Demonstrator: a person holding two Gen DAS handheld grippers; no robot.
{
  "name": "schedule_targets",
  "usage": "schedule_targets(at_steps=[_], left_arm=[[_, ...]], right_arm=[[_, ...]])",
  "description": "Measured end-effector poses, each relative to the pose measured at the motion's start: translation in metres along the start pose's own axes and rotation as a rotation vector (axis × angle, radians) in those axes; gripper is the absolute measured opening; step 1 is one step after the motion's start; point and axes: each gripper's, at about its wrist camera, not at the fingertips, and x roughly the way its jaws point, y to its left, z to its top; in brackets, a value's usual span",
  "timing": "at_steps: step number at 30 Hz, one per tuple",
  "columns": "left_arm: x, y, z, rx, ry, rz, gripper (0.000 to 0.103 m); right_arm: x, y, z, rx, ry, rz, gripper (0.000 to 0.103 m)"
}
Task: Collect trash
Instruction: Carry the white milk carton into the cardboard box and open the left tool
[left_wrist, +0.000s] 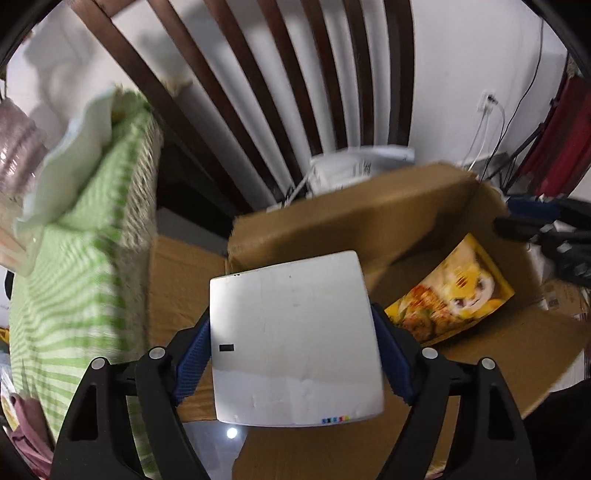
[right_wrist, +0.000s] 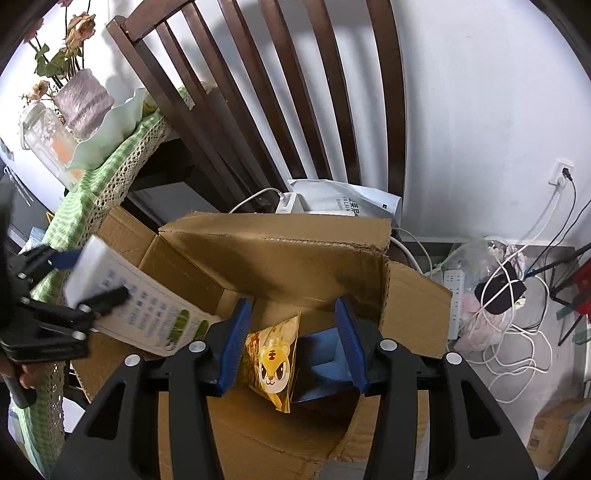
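My left gripper is shut on a white carton, its blue pads pressed on both sides. The right wrist view shows that carton, printed in blue and green, tilted over the left flap of an open cardboard box. A yellow snack bag with a cartoon tiger lies inside the box, beside a dark blue item. My right gripper hangs open above them, touching neither. In the left wrist view the bag rests on the box floor.
A dark wooden chair stands behind the box against the white wall. A table with a green checked cloth is at the left, bearing a jar, a vase and a dish. Cables, a power strip and a tripod crowd the floor at the right.
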Motion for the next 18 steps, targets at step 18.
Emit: schedule_targets(at_steps=[18], left_arm=[[-0.059, 0.049, -0.011, -0.191, -0.083, -0.086, 0.078]], right_arm=[[-0.026, 0.022, 0.014, -0.045, -0.064, -0.049, 0.051]])
